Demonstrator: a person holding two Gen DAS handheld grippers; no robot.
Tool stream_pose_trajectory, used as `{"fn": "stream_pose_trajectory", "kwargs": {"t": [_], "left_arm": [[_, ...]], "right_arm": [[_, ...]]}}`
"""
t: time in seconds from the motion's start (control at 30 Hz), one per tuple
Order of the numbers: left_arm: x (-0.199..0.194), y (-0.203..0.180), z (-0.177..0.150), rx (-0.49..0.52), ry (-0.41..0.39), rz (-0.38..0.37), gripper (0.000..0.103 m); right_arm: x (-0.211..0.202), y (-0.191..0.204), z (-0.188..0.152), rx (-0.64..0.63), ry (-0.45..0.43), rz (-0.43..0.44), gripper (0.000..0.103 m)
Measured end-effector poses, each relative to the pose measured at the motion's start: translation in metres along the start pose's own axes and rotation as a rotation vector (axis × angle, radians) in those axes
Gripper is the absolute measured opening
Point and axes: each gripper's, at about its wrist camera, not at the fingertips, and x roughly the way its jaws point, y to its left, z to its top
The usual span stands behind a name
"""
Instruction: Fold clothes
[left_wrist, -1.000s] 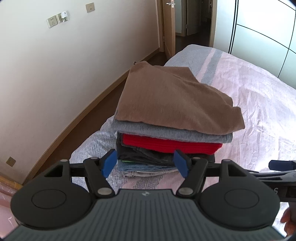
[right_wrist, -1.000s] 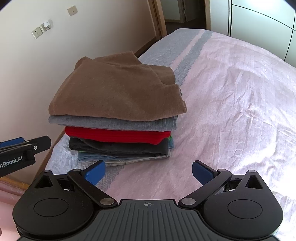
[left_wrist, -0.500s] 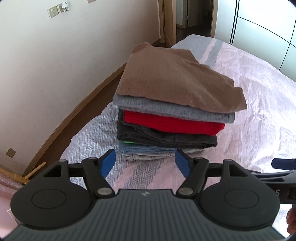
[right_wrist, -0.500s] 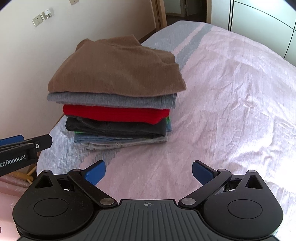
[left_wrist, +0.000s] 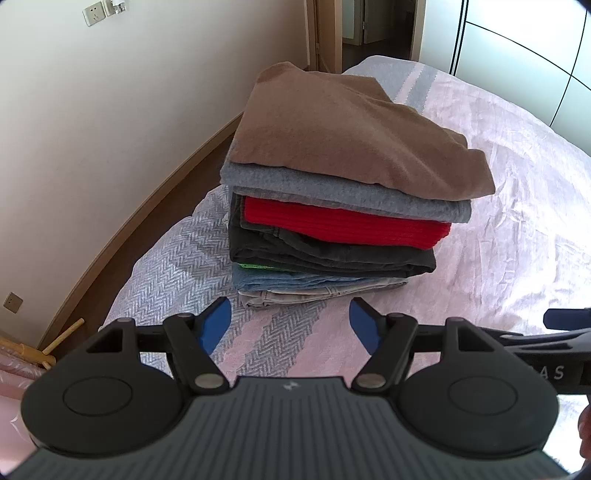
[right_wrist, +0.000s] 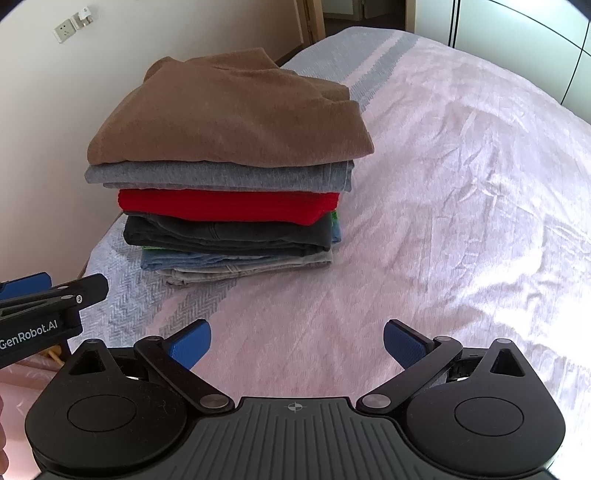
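Clothes (left_wrist: 343, 206) sit folded in one stack on the bed (right_wrist: 461, 192), near its wall-side edge; a brown top (left_wrist: 347, 129) lies uppermost, over grey, red, dark and denim layers. Left claw (left_wrist: 290, 325) hangs released just short of the stack, touching nothing; right claw (right_wrist: 297, 345) is spread wide over bare sheet, empty too.

A stack of folded clothes (left_wrist: 343, 192) sits on the bed (right_wrist: 461, 206) near its left edge (beside the wall (left_wrist: 110, 129)); both grippers hang before it, left gripper (left_wrist: 290, 325) left of right gripper (right_wrist: 297, 343)
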Motion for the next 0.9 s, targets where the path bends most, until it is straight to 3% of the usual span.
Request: {"fn": "stream_pose_trajectory", "kwargs": {"t": [0.9], "left_arm": [[0.048, 0.02, -0.009, 0.046, 0.084, 0.021, 0.067]], "right_arm": [[0.047, 0.008, 0.003, 0.048, 0.078, -0.035, 0.102]]}}
